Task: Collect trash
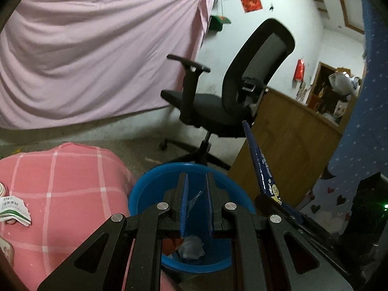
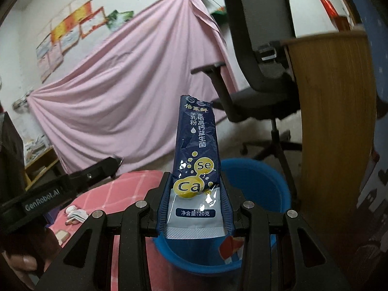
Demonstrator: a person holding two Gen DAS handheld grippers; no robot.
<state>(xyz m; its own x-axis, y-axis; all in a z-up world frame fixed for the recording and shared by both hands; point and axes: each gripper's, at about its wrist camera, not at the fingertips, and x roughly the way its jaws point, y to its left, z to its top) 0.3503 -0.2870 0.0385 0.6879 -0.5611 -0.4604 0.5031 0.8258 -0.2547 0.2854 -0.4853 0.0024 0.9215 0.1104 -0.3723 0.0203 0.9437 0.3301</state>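
My right gripper [image 2: 196, 179] is shut on a dark blue milk-powder sachet [image 2: 197, 150] with yellow "Se" and "Ca" circles, held upright above the blue plastic bin [image 2: 271, 177]. In the left wrist view the sachet [image 1: 259, 160] shows edge-on at the right of the bin [image 1: 143, 194]. My left gripper [image 1: 196, 194] is open and empty, directly over the bin, which holds a crumpled clear wrapper [image 1: 191, 247]. More packets [image 1: 14, 209] lie on the pink checked bed cover [image 1: 72, 181].
A black office chair [image 1: 218, 101] stands behind the bin. A wooden desk panel [image 1: 286, 145] is to the right. A pink sheet [image 1: 97, 48] hangs on the back wall. Small trash items [image 2: 75, 214] lie on the bed in the right wrist view.
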